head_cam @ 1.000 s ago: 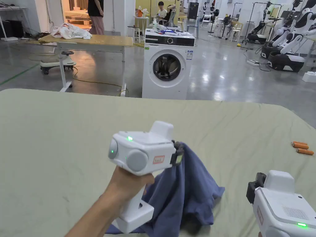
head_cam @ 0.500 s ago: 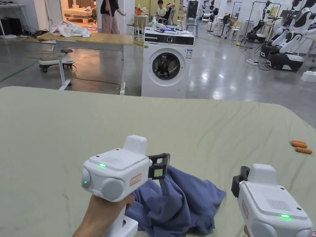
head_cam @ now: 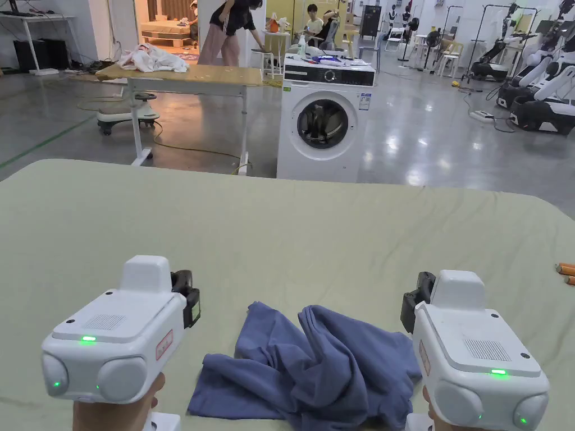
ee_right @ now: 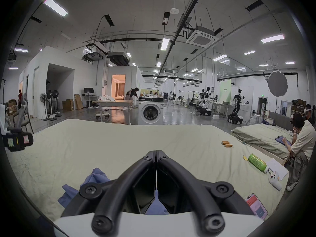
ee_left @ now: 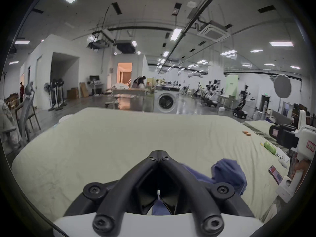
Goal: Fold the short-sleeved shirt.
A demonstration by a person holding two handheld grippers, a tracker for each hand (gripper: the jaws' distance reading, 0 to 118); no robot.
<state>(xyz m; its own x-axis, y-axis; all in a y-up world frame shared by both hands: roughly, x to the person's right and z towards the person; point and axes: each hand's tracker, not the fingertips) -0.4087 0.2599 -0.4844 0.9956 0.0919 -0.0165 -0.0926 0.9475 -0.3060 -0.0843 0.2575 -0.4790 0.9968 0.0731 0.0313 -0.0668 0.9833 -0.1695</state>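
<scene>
Ceiling light panels [ee_right: 165,43] are lighting the hall evenly and brightly. Polished floor [head_cam: 415,140] is throwing glare at 1 o'clock. Both gripper views are showing fisheye bending and black vignette at the rims; left one is blurring slightly.

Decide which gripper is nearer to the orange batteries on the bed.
Right. The right gripper is up over the blue shirt's right edge, on the orange batteries' side; the left gripper is beyond the shirt's left, much farther off.
</scene>
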